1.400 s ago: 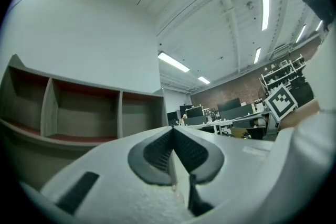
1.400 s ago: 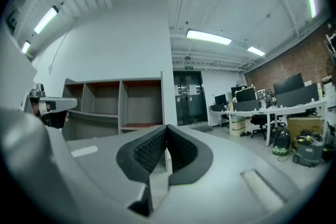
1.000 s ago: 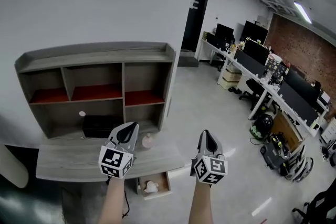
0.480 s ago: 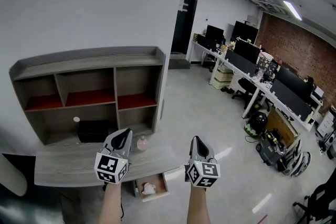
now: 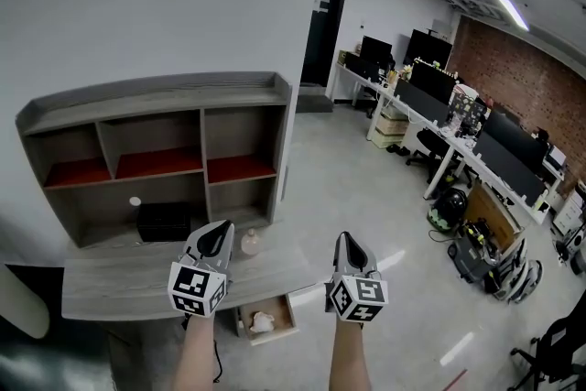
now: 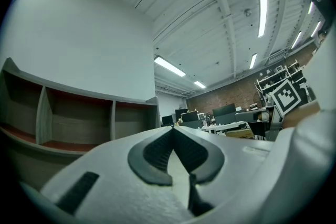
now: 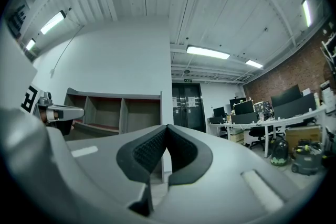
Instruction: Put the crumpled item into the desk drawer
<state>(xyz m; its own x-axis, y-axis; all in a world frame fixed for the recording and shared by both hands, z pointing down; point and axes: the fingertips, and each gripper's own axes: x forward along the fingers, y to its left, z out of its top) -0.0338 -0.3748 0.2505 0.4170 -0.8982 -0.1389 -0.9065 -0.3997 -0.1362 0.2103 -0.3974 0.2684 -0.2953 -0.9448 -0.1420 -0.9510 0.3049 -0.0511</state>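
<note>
Office; desk rows (image 5: 461, 158) w/ monitors (image 5: 447, 89)

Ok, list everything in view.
desk: one, grey, lower left.
shelf unit: one, grey with red shelves, on desk.
box: one, black, under the shelves.
bottle: one, pinkish, on desk, right of box.
drawer: one, open, below desk.
crumpled item: one, white, in drawer.
monitors: several, black, right.
left gripper: one, grey, shut, empty, above desk.
right gripper: one, grey, shut, empty, right of desk.
</note>
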